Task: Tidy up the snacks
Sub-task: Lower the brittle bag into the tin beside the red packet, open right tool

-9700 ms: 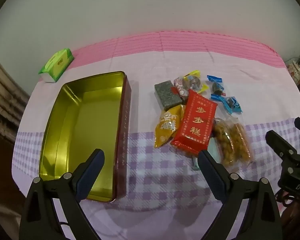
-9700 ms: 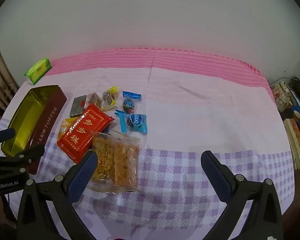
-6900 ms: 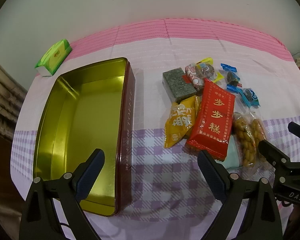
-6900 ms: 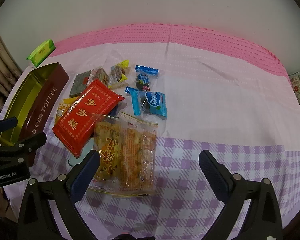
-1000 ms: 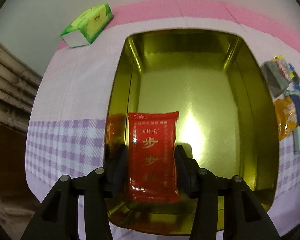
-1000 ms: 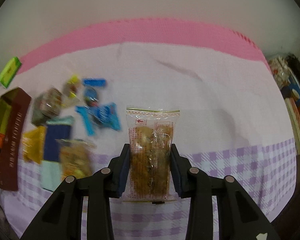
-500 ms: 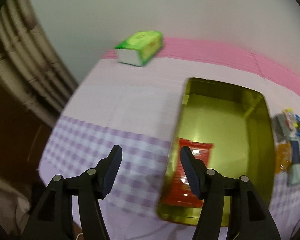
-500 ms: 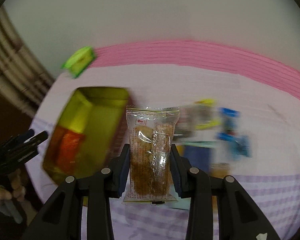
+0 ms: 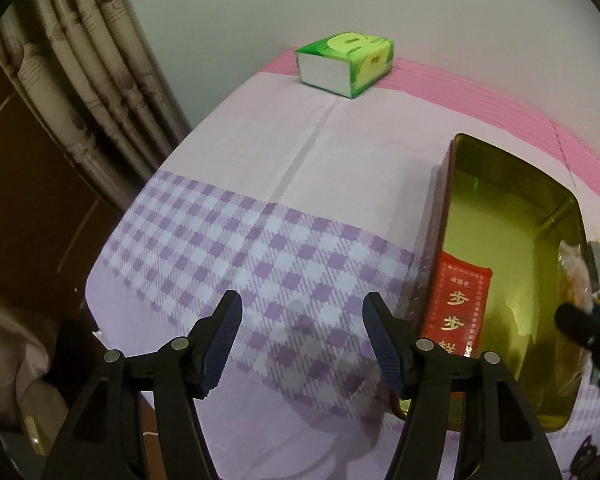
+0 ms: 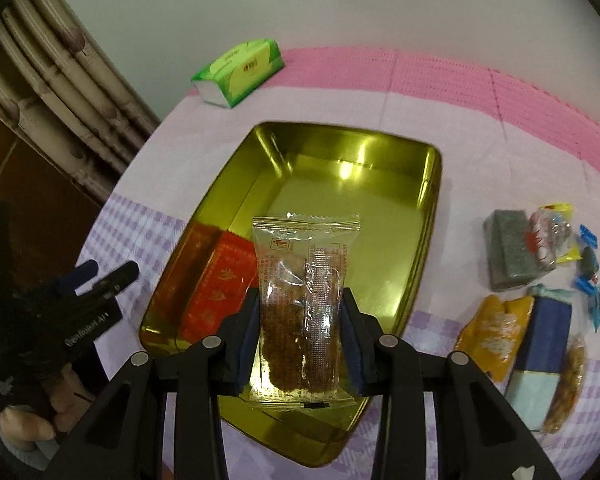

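A gold tin (image 10: 431, 208) lies open on the cloth with a red snack packet (image 10: 220, 284) flat in its near left corner. My right gripper (image 10: 300, 300) is shut on a clear packet of brown snacks (image 10: 300, 276) and hangs over the tin's near half. My left gripper (image 9: 302, 308) is over the checked cloth left of the tin (image 9: 446, 200); its jaws are opening with nothing between them. In the left wrist view the red packet (image 9: 460, 308) shows inside the tin, and the right gripper's tip (image 9: 584, 328) is at the right edge. A hand holds the left gripper (image 10: 96, 276).
Loose snacks lie right of the tin: a grey block (image 10: 508, 248), a yellow packet (image 10: 492, 332), a blue box (image 10: 544, 328) and small wrapped candies (image 10: 592, 264). A green tissue pack (image 9: 346, 62) sits at the back. A curtain (image 9: 80, 60) hangs beyond the table's left edge.
My left gripper let go of the red packet in the tin, opened and drew off to the tin's left. My right gripper carried the clear packet from the loose snacks to over the tin.
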Available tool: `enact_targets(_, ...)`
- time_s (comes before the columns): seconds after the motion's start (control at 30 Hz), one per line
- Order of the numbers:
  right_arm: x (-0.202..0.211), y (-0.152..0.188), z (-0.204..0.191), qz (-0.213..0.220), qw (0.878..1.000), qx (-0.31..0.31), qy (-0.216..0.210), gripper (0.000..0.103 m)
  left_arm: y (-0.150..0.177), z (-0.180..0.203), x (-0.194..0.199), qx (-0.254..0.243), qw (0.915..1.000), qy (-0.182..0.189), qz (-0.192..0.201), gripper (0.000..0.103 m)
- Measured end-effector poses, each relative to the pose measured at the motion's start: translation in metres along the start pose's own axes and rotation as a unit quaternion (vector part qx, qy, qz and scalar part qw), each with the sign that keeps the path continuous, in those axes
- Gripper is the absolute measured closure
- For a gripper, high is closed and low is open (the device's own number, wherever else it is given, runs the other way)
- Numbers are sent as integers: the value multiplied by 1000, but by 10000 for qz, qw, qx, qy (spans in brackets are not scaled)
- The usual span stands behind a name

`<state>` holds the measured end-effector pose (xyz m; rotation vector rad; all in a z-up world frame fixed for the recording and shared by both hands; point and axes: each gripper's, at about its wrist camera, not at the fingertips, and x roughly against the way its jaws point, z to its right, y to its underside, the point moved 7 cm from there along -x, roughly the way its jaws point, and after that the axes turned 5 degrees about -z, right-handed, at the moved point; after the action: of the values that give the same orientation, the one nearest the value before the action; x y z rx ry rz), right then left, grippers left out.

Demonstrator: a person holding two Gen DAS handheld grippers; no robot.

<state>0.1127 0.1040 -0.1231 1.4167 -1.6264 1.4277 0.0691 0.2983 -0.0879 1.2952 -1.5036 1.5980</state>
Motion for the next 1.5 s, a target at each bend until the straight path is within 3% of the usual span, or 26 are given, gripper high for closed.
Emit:
enact_targets(0.4, -28, 11, 5, -313, 9983, 202, 457, 68, 2, -1, -4, 73, 9999, 64, -119, 36)
enact_targets(0.73, -26, 9, 16, -237, 9940, 456, 961, 68, 2, 3, -5, 49, 9998, 122, -138, 36)
enact_targets(1.07, -26, 7, 18, -237, 9928, 499, 1063, 67, 3, 3, -5, 24, 9998, 153, -149, 36)
enact_targets(1.3, -22, 6, 15, -178, 9951, 475, 846, 59, 3, 4, -5, 27, 9997, 185, -150, 36)
enact_targets(1.5, -4, 6, 11, -11, 9971, 475, 602, 59, 2, 3, -3, 47, 9997, 186, -127, 36)
